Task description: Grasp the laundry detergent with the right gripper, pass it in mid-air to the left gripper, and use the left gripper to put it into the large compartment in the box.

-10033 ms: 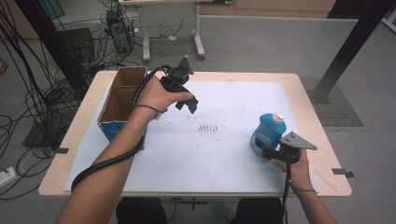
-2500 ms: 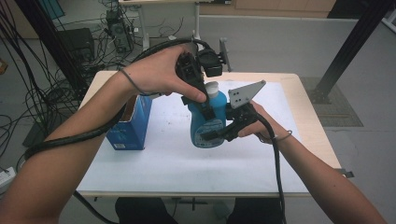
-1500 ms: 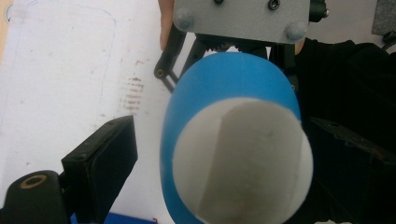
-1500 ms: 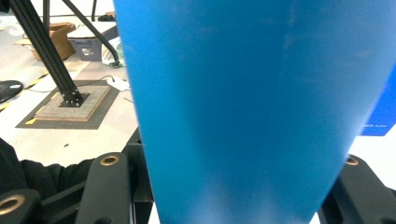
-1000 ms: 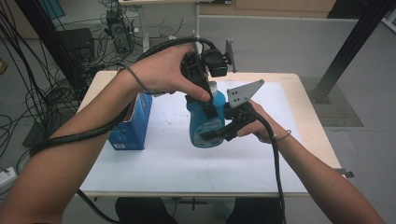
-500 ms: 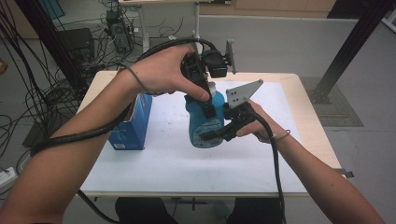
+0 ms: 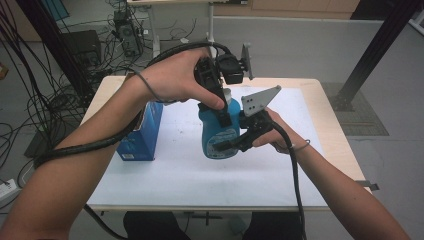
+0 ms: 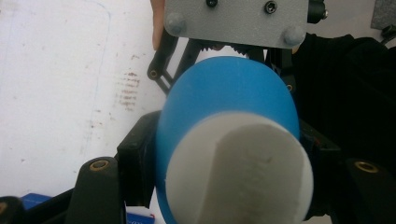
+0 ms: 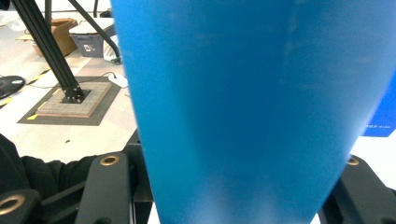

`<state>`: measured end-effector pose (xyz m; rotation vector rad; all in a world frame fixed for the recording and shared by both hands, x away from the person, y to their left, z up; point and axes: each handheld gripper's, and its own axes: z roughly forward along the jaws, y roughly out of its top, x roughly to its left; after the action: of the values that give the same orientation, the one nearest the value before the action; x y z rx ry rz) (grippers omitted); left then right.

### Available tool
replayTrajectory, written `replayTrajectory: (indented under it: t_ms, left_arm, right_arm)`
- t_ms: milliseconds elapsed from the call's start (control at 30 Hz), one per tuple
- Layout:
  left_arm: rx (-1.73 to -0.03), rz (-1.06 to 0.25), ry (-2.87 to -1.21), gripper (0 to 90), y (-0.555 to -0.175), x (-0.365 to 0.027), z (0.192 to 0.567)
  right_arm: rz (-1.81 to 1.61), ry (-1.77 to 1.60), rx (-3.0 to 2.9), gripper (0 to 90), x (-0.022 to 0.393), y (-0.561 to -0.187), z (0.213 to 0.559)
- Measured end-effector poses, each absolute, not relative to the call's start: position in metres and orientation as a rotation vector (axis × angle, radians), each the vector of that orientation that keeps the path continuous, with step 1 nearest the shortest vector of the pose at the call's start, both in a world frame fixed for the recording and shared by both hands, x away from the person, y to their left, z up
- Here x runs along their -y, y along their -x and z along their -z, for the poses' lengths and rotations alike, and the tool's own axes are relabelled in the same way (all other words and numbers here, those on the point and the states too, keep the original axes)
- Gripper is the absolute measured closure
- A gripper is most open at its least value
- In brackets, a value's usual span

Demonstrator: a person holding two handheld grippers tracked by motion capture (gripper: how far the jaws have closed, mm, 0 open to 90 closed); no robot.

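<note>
- high view: the blue plastic bottle with a white cap (image 7: 218, 131) stands over the white-covered tabletop (image 7: 200, 175), its body clamped by the right hand-held gripper (image 7: 231, 144), likely to brace it.
- the left hand-held gripper (image 7: 223, 107) has just closed on the cap, probably to twist it.
- the bottle's label and the print on the blue carton (image 7: 141, 134) beside it are unreadable.

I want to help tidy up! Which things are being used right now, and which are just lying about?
Being used:
blue bottle
white cap
left gripper, clamped on the cap
right gripper, clamped on the bottle

Lying about:
blue box
white sheet
</note>
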<state>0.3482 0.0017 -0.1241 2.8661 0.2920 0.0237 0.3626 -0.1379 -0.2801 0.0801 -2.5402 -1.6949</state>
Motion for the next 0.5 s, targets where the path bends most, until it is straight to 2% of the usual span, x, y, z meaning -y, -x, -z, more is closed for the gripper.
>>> replayTrajectory:
  t_ms: [500]
  left_arm:
    - [-0.296, -0.025, -2.862, 36.5, -0.3485, -0.0023, 0.1241]
  right_arm:
    - [1.701, -0.077, 2.535, 42.8, 0.1376, -0.3630, 0.2802]
